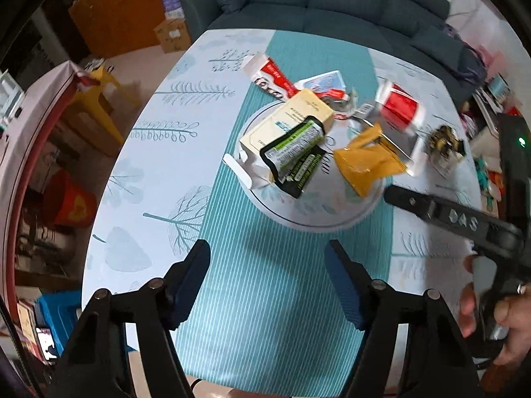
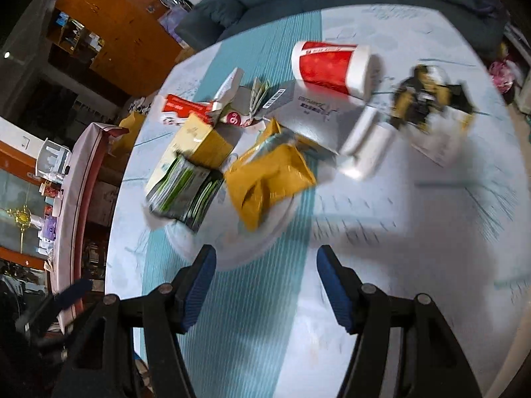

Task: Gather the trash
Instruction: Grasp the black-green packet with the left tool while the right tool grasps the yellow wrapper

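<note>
Right now the clutter sits mid-table on a white plate (image 1: 300, 214), which rests on the teal striped runner (image 1: 245, 282) of a leaf-print cloth (image 1: 149, 165). Going left to right in the left view: a red-and-white carton (image 1: 270, 78) lies flat beyond the plate's far rim, its long axis slanting from upper left to lower right; a cream box (image 1: 288, 122) lies on the plate, its long side running from the near left up to the far right, an open flap at its near end; green-and-black sachets (image 1: 293, 152) lie over its near end along the same slant; a crumpled yellow packet (image 1: 365, 162) sits on the plate's right part; a red cup (image 1: 396, 106) lies tipped beyond it; and a black-and-gold wrapper (image 1: 444, 142) lies off the plate on the cloth. A dark sofa (image 1: 315, 3) stands behind the table. The left gripper (image 1: 267, 285) hangs over the runner short of the plate, jaws apart with nothing between them. The right gripper (image 2: 265, 290) does likewise, jaws wide and empty; one of its fingers (image 1: 431, 207) reaches near the plate's right rim, and a hand (image 1: 497, 315) grips its handle. Nothing lies between either gripper and the pile.
</note>
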Demonstrator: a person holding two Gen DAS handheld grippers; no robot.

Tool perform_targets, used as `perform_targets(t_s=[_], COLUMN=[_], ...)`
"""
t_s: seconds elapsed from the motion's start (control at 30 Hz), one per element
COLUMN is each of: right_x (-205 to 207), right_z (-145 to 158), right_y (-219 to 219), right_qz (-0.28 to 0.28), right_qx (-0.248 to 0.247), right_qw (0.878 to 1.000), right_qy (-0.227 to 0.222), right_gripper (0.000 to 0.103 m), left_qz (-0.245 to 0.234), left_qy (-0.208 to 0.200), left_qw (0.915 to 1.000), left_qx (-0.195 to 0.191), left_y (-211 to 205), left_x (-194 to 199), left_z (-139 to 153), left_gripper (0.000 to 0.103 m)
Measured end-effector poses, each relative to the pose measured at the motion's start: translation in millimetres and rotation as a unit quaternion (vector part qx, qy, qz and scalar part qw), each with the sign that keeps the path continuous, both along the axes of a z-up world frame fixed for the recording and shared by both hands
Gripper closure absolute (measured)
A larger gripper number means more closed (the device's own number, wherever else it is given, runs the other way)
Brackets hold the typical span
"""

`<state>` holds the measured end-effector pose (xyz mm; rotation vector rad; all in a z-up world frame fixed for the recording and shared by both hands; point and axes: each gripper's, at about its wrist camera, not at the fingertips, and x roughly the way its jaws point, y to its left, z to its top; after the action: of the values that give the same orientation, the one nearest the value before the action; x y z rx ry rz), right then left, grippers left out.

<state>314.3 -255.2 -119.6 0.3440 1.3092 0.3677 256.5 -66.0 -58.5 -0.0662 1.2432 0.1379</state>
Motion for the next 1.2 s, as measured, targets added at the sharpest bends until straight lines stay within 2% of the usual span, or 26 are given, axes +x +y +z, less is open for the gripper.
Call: perform_targets(t_s=[0.1, 0.3, 0.43, 0.47, 0.53, 0.57, 0.6, 0.63, 0.7, 0.87, 1.03, 1.13, 1.17, 1.2], right_x=[22.6, 49.2, 54.5, 54.6, 54.4, 55.7, 55.3, 54.8, 52.5, 45.4, 36.2, 32.4, 31.5, 30.9], right_z=[-12.9, -28.1, -25.4, -24.5, -25.4, -27.0, -27.5, -27.9, -27.4, -27.7, -29.3, -29.9, -30.1, -30.3], right_y=[8.8, 25.9, 38.4, 41.1, 44.7, 43.5, 45.5, 46.2, 42.5, 16.1, -7.7, -17.0, -19.6, -21.2], right_qz=[-0.004, -0.022, -0.019, -0.017, -0.008, -0.003, 0.003, 0.009, 0.016, 0.010, 0.004, 0.002, 0.001, 0.001], right_qx=[0.002, -0.030, -0.055, -0.063, -0.069, -0.067, -0.063, -0.061, -0.053, -0.020, -0.007, 0.000, 0.004, 0.007], right_qw=[1.000, 0.999, 0.998, 0.998, 0.998, 0.998, 0.998, 0.998, 0.998, 1.000, 1.000, 1.000, 1.000, 1.000], right_qy=[0.015, 0.026, 0.006, -0.001, -0.011, -0.014, -0.016, -0.017, -0.019, -0.006, 0.004, 0.010, 0.012, 0.013], right_gripper=[0.040, 0.040, 0.040, 0.048, 0.051, 0.069, 0.077, 0.077, 0.082, 0.084, 0.084, 0.085, 0.085, 0.085], left_qz=[0.020, 0.045, 0.045, 0.044, 0.042, 0.040, 0.036, 0.030, 0.018, -0.017, -0.056, -0.074, -0.081, -0.085], left_qy=[0.007, 0.008, 0.011, 0.012, 0.016, 0.016, 0.016, 0.018, 0.019, 0.011, 0.001, 0.003, 0.006, 0.011], left_qw=[0.9998, 0.9990, 0.9989, 0.9989, 0.9989, 0.9990, 0.9991, 0.9992, 0.9992, 0.9966, 0.9877, 0.9824, 0.9800, 0.9788], left_qx=[0.001, 0.002, 0.007, 0.008, 0.010, 0.011, 0.014, 0.019, 0.029, 0.080, 0.146, 0.172, 0.182, 0.186], left_y=[7.1, 18.0, 16.4, 15.8, 13.1, 11.9, 9.7, 6.8, 1.0, -16.7, -37.5, -47.4, -50.9, -52.6], left_x=[6.4, 15.5, 24.7, 26.7, 33.5, 35.2, 39.1, 43.7, 52.4, 78.1, 101.4, 109.8, 113.0, 114.8], left_z=[-4.4, -6.1, -9.1, -10.0, -12.9, -13.5, -14.6, -16.1, -18.2, -25.1, -38.8, -49.2, -54.6, -58.9], left_gripper=[0.033, 0.033, 0.033, 0.033, 0.033, 0.033, 0.033, 0.033, 0.033, 0.033, 0.033, 0.034, 0.039, 0.049])
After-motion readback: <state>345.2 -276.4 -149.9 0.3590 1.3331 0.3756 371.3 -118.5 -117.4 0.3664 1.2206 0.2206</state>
